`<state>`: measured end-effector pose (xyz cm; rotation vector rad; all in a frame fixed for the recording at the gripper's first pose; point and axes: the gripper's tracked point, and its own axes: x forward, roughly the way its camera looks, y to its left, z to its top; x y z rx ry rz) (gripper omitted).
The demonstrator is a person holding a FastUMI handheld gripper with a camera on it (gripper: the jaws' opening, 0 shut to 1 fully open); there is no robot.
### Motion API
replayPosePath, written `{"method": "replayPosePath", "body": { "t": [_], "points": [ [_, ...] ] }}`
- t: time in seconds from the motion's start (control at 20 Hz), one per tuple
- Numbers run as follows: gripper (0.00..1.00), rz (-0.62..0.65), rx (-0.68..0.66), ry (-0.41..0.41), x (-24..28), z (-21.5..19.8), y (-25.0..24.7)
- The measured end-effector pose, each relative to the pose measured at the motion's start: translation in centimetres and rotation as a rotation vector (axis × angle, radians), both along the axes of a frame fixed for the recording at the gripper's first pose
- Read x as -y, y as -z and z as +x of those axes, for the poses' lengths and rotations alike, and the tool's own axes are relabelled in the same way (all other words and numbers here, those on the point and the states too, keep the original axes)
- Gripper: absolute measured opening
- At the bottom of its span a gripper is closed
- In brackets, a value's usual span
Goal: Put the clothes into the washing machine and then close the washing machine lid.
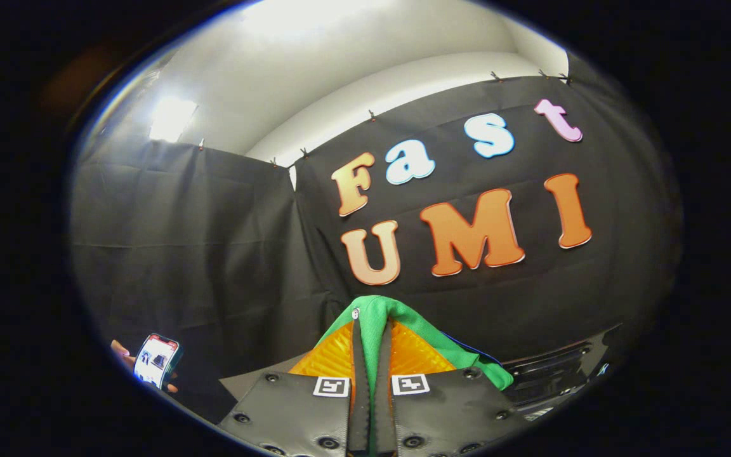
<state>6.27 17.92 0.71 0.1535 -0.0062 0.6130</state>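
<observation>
Tool (370, 355) pressed nearly together, pinching a green garment (397, 317) between both fingers (358, 374), with a thin strip of the fabric showing in the narrow gap. Cloth bunched over the fingertips, rising just above them in a rounded fold and draping off to the right side of the tool, a dark blue edge along its lower hem. Small white snap or button (355, 313) visible on the fold near the top. Lifted well up, with the black cloth wall (213, 254) of the booth beyond and a pale ceiling (353, 63) with a bright light (172, 117) above it. Dark glossy surface (562, 374) low to the right of the tool, possibly part of the washing machine, too dim to tell for sure. Low to the left, a person's hand (125, 355) holding a phone (157, 360) with a lit screen.
</observation>
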Motion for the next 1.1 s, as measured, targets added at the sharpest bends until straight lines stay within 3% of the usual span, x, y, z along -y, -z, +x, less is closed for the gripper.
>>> {"method": "replayPosePath", "body": {
  "t": [0.2,0.45,1.1],
  "points": [
    [0.11,-0.027,-0.023,0.09,7.9,3.0,1.2],
    [0.11,-0.12,-0.123,0.153,16.6,4.5,7.4],
    [0.11,-0.323,-0.408,0.089,23.1,8.3,25.5]
  ]
}}
